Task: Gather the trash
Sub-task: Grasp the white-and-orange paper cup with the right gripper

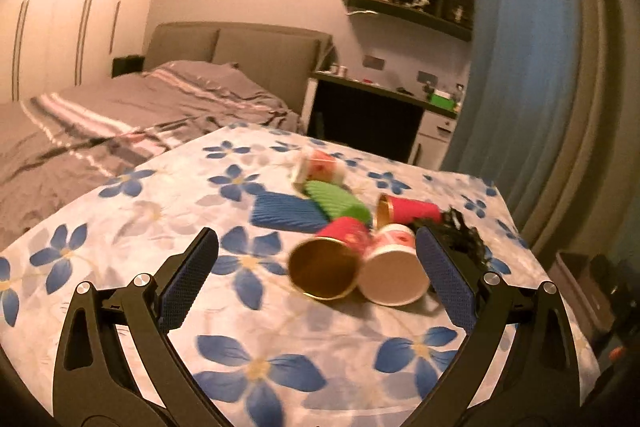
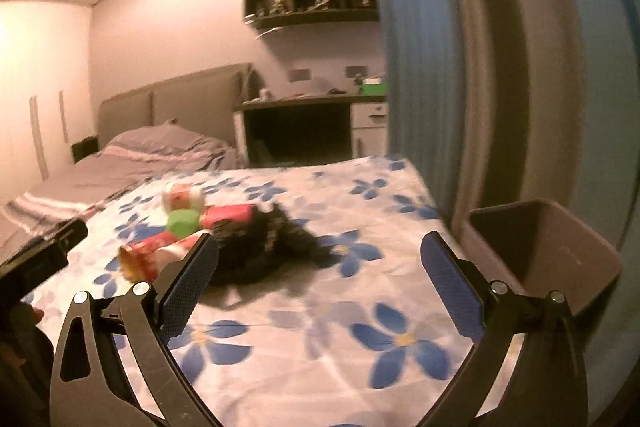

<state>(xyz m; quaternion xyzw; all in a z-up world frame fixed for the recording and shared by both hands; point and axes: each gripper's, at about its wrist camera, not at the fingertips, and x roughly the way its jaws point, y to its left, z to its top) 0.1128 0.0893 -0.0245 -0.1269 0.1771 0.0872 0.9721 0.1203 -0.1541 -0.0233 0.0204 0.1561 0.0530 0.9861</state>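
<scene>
Several paper cups lie tipped over on a table with a blue-flowered cloth: a red cup with a gold inside, a white cup with red print, another red cup, a green ribbed cup, a blue ribbed cup and a far white cup. A black crumpled thing lies beside them. My left gripper is open just before the two nearest cups. My right gripper is open and empty, near the black thing. The cups also show in the right wrist view.
A brown bin stands at the table's right edge. A bed lies beyond the table on the left. A desk and blue curtain stand behind. The left gripper's body shows at the left in the right wrist view.
</scene>
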